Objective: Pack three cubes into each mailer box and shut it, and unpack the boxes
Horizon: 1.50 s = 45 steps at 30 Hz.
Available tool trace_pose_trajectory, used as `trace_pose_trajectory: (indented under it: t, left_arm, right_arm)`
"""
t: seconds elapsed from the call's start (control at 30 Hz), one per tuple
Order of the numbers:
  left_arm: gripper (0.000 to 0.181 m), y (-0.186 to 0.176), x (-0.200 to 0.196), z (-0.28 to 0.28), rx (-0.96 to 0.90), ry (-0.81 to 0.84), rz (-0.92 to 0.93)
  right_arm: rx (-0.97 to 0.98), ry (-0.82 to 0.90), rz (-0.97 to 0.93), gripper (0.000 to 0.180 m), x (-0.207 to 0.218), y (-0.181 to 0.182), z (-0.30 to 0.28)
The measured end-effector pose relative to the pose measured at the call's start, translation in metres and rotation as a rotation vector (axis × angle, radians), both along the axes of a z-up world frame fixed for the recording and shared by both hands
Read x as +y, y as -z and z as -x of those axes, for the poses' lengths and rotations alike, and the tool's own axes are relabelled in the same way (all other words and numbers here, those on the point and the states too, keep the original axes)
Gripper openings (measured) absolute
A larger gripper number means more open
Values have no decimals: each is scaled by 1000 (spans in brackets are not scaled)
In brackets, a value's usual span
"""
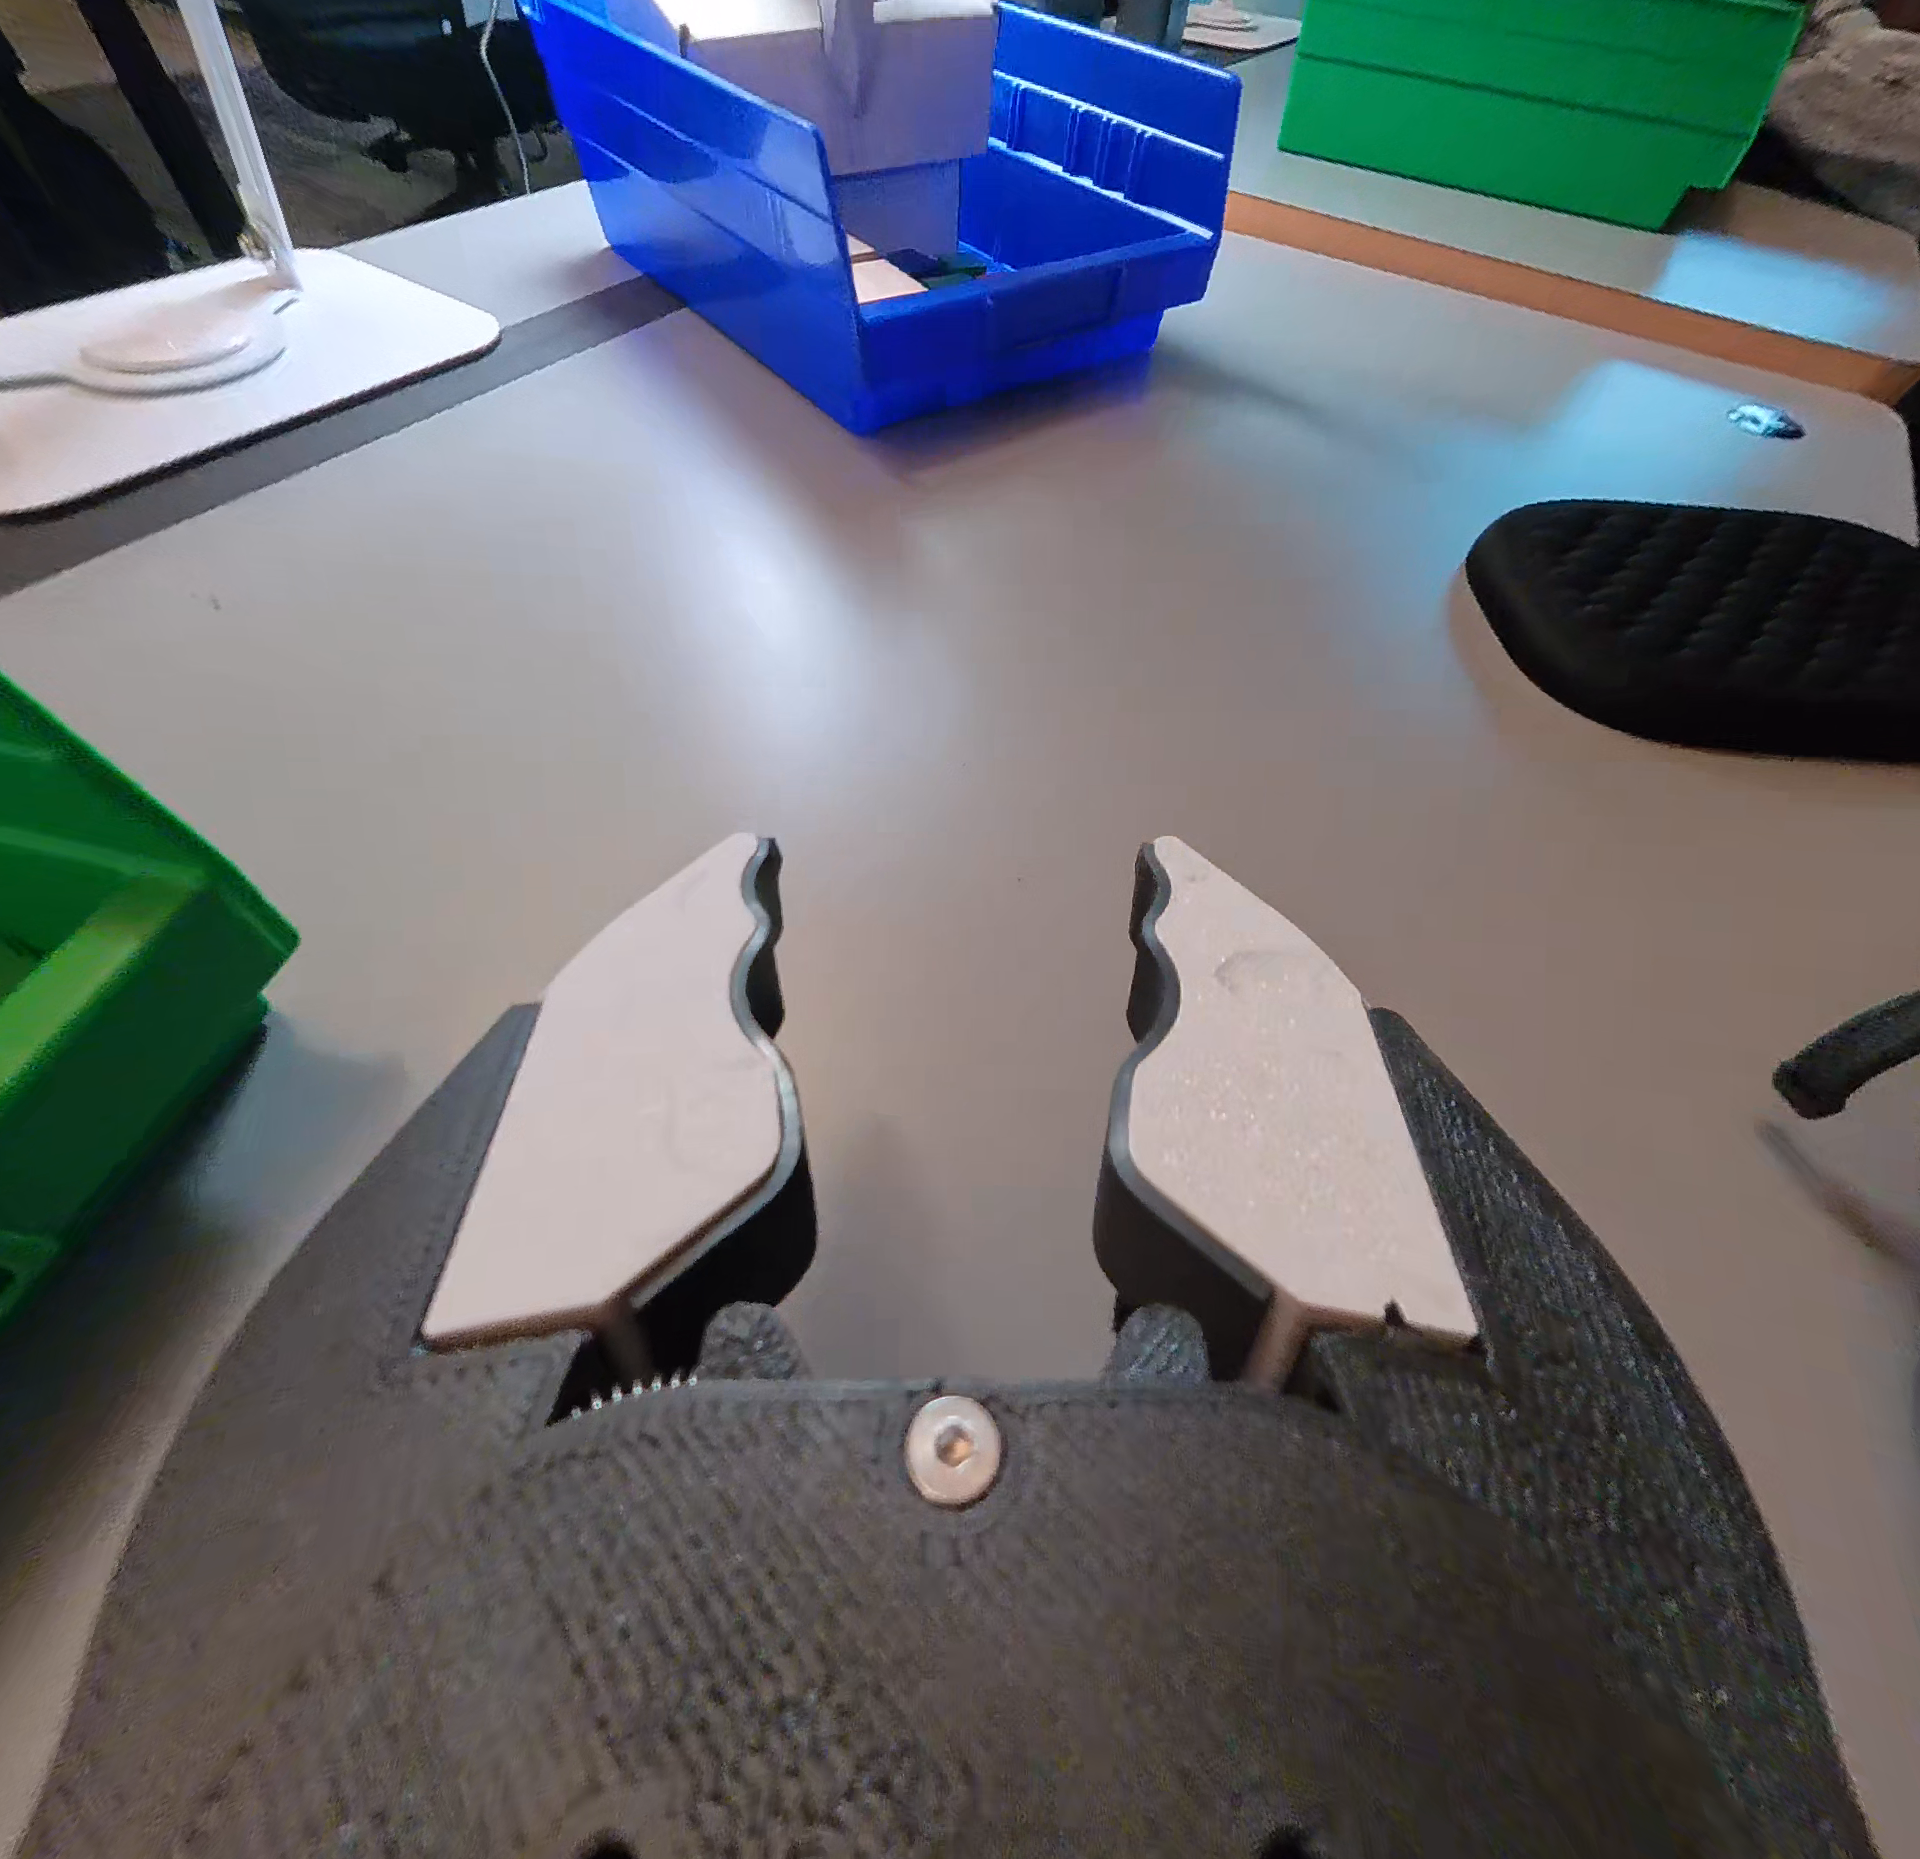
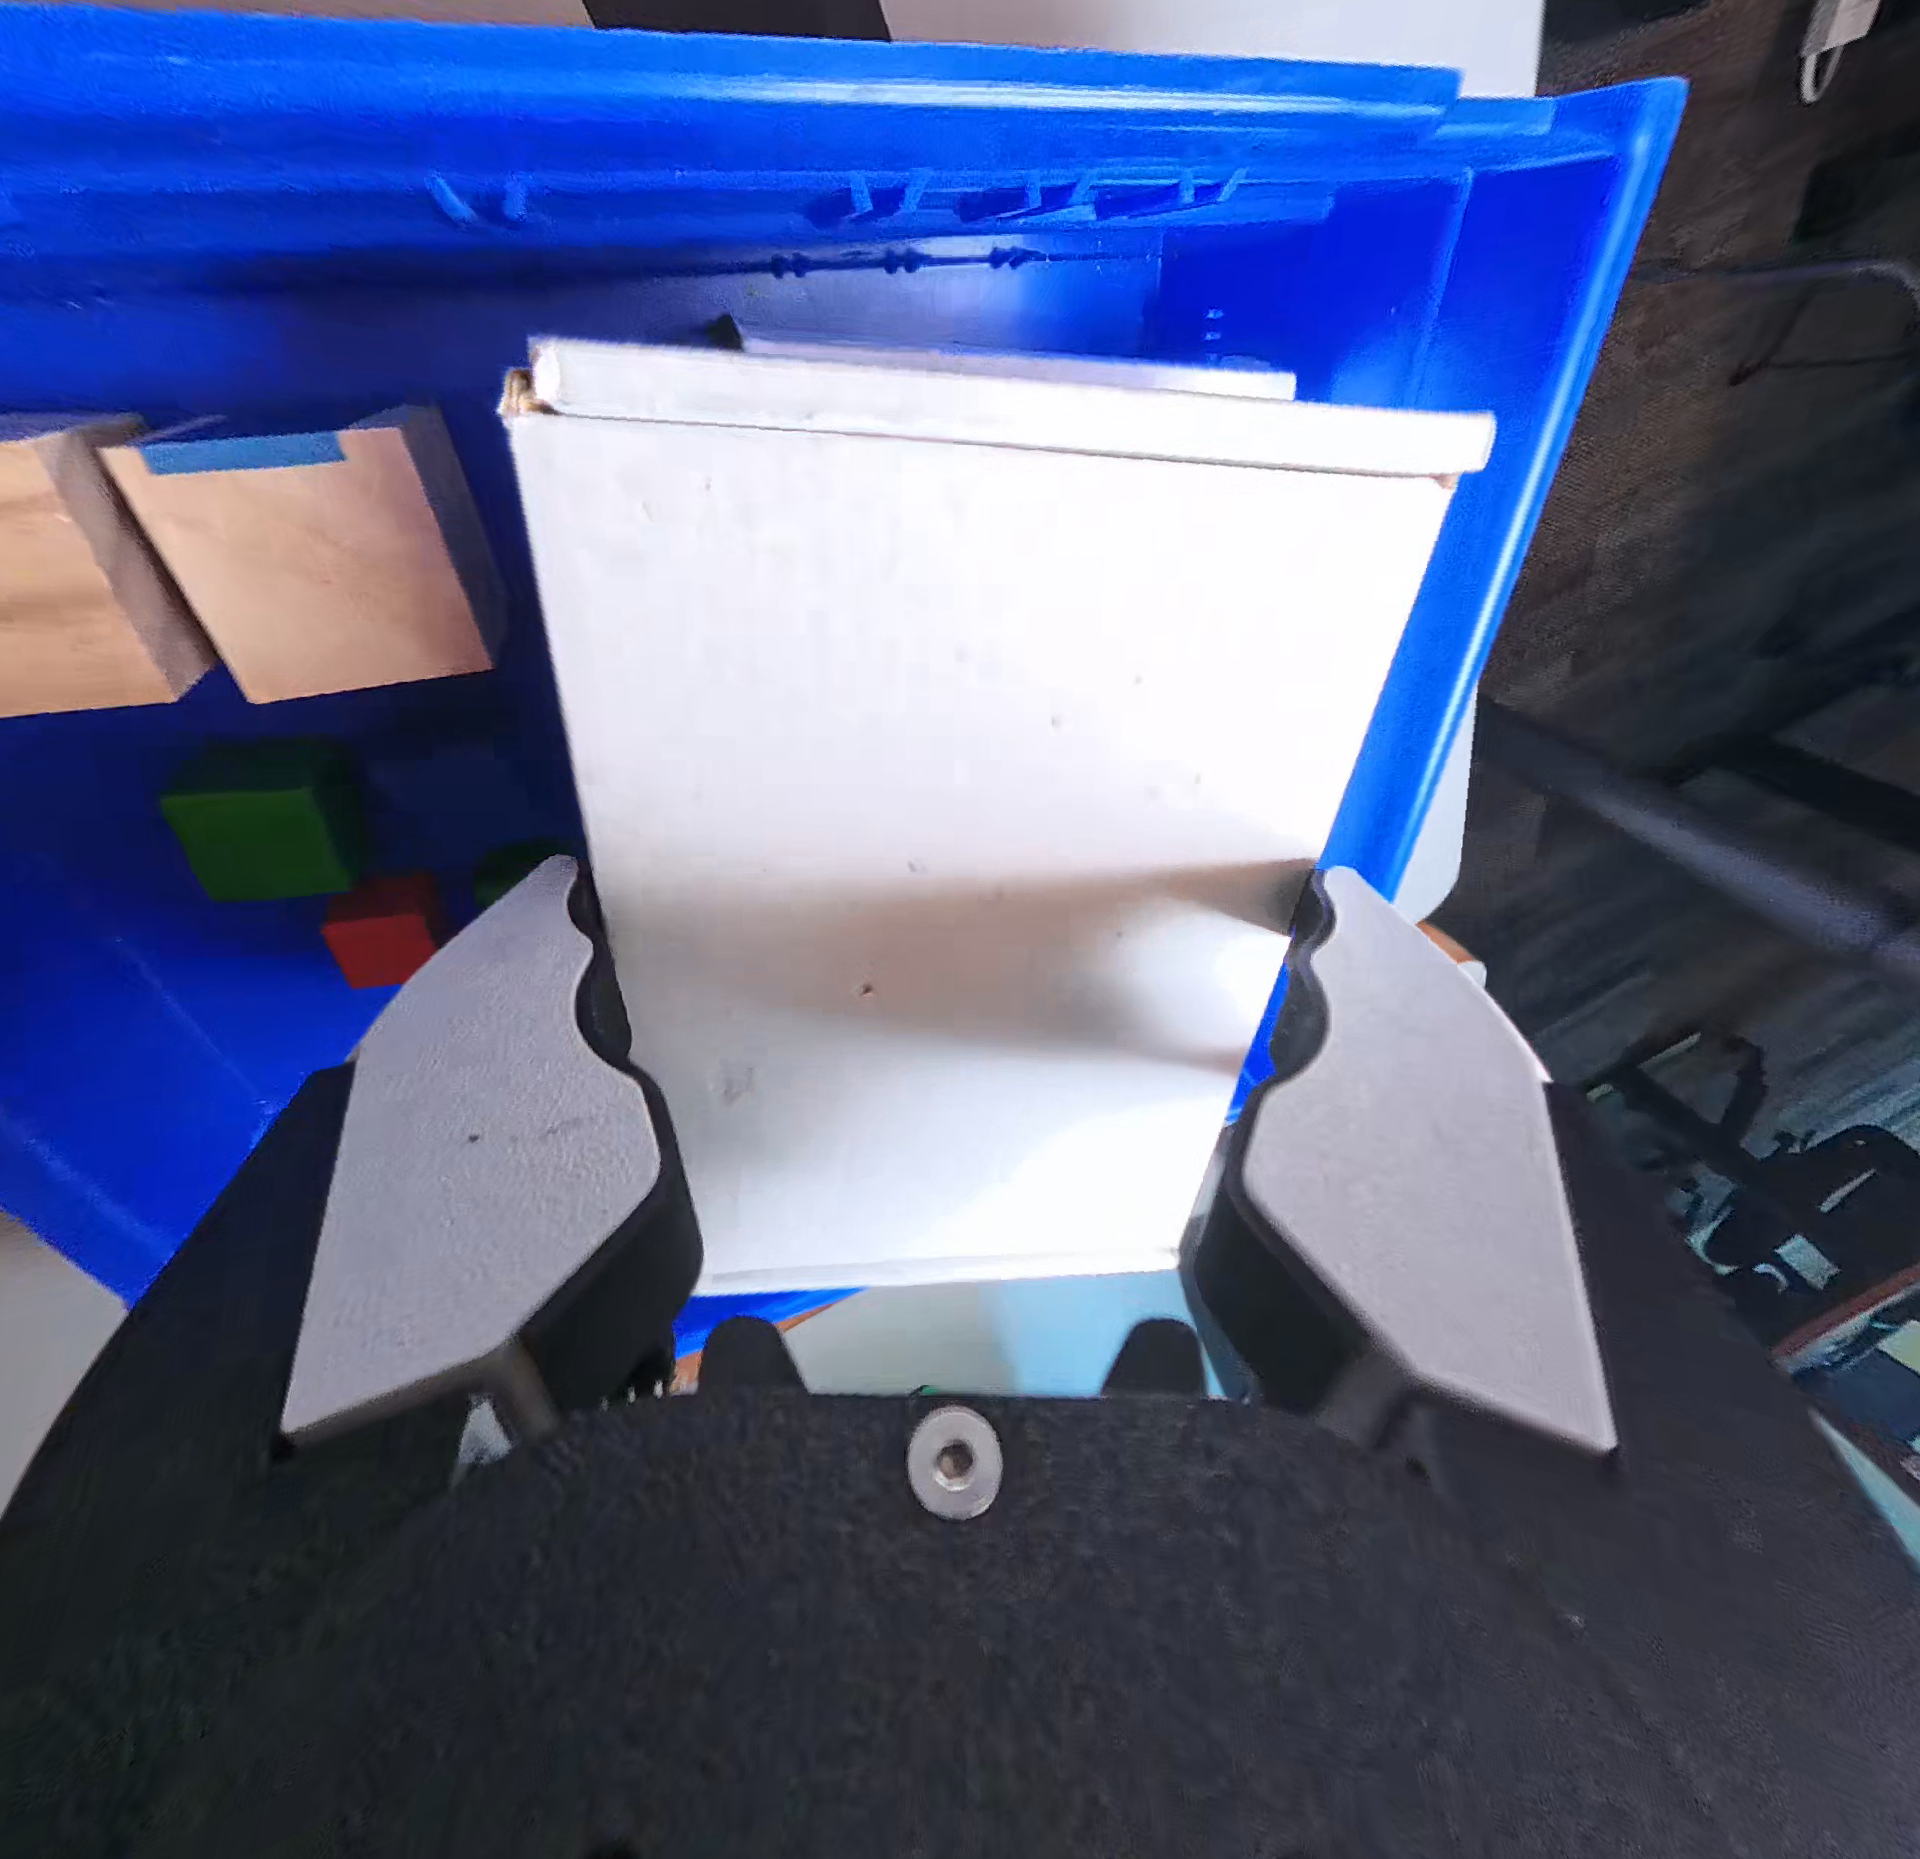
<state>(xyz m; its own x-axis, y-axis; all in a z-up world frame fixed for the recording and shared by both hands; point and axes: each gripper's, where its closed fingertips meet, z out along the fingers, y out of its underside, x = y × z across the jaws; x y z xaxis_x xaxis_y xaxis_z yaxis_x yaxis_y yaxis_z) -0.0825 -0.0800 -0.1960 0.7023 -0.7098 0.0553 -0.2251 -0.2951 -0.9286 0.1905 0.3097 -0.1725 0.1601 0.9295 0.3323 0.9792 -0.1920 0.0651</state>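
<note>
Nearest to me, the left hand-held gripper [image 1: 956,853] hangs low over bare tabletop [image 1: 935,583], its fingers spread with nothing between them. There is plenty of free surface ahead of it. A green bin [image 1: 114,988] sits at the tabletop's left edge, and a black chair back [image 1: 1714,625] crowds the right edge.

Farther in, the right hand-held gripper [image 2: 951,895] has a white mailer box [image 2: 977,749] clamped across its width, one finger on each side wall. It holds the box tilted above the blue bin [image 2: 727,116]. The box looks shut.

On the bin floor beside the box lie a green cube [image 2: 265,817], a red cube [image 2: 379,926] and two brown cardboard pieces [image 2: 301,562]. I cannot tell whether these are other boxes.

My read is that the box is being carried over the bin, either lifted out or set in. Done well, that means a firm squeeze on the side walls and the lid seam kept upward. The box should travel straight up or down past the bin's right wall [image 2: 1538,459], which sits just beside it, before any swing toward the open middle of the tabletop.

At the far right corner stands a second green bin [image 1: 1538,74].
</note>
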Motion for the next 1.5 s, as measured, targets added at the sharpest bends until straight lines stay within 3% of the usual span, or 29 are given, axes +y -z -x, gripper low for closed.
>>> trace_pose_trajectory:
  t: [0.17, 0.57, 0.9, 1.1, 1.27, 1.5]
  left_arm:
    - [65, 6, 2, -2, -41, 18, 54]
    - [66, 2, -2, -5, -10, 33, 13]
    - [64, -18, -2, 12, 3, -22, -68]
    - [59, -34, 12, 53, 64, -145, -123]
    - [69, -28, 42, 117, 261, -265, -52]
    - [76, 34, 73, 182, 735, -231, 172]
  right_arm:
    - [-33, -26, -15, 122, 11, 1, 0]
    - [-71, -45, -188, 100, 19, -8, -8]
    - [319, -115, -346, 88, -77, -43, 32]
    - [472, -144, -325, 63, -160, -19, 41]
    - [434, -152, -275, 57, -201, 21, 35]
    - [338, -107, -230, 57, -192, 56, 25]
